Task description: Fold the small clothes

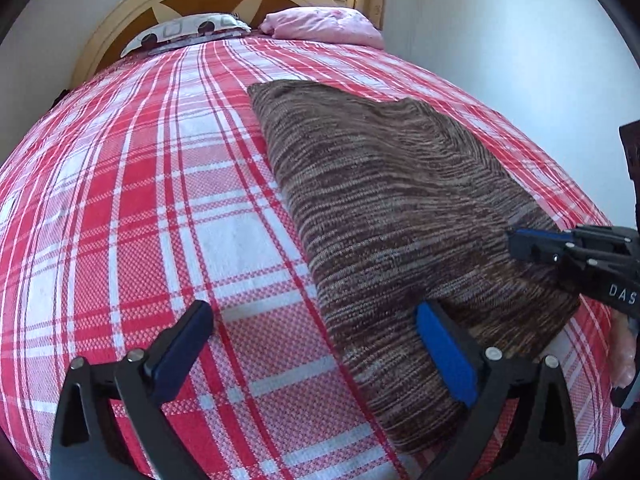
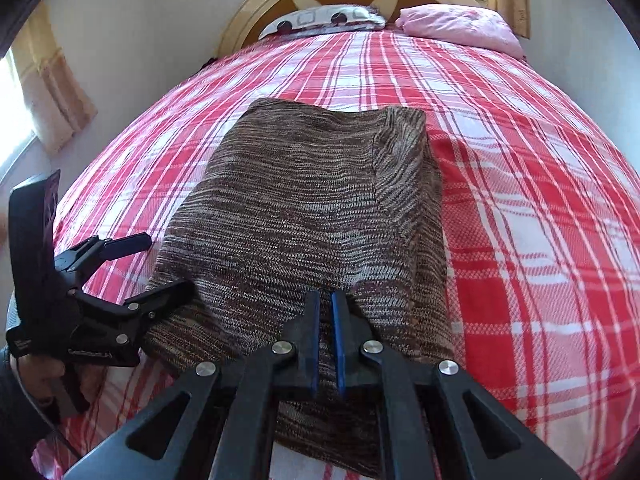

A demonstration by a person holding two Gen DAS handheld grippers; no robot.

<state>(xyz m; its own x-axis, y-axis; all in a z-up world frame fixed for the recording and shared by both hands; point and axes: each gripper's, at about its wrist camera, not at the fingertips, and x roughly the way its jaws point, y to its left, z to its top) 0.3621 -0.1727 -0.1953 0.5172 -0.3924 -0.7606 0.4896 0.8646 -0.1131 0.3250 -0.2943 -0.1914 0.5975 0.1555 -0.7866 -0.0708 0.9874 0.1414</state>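
Brown knit garment (image 2: 304, 216): a folded sweater in brown and grey streaks is laid on the bed, its near end close to the near edge and its length running toward the headboard; a folded flap is seen along its right side.
Right gripper (image 2: 325, 300): held low over the near end of the garment; its blue-padded jaws are brought almost together, with only a thin slit left between them, and whether any cloth is pinched cannot be told.
Left gripper (image 1: 314, 320): its jaws are spread wide; one finger is set over the plaid cover, the other over the garment's left near edge, and nothing is held between them.
Left gripper seen from the right wrist (image 2: 160, 268): placed at the garment's left near corner, one finger against the knit, the other out over the cover.
Right gripper seen from the left wrist (image 1: 520, 244): its tip is laid over the garment's right side.
Bed cover (image 1: 140, 208): red and white plaid cloth is spread across the whole bed, under the garment.
Patterned pillow (image 1: 188, 32): placed at the far edge, against the headboard.
Pink pillow (image 1: 324, 26): placed just beside it, at the far right corner.
Headboard (image 2: 256, 12): cream and brown wood, rounded, is seen beyond the pillows.
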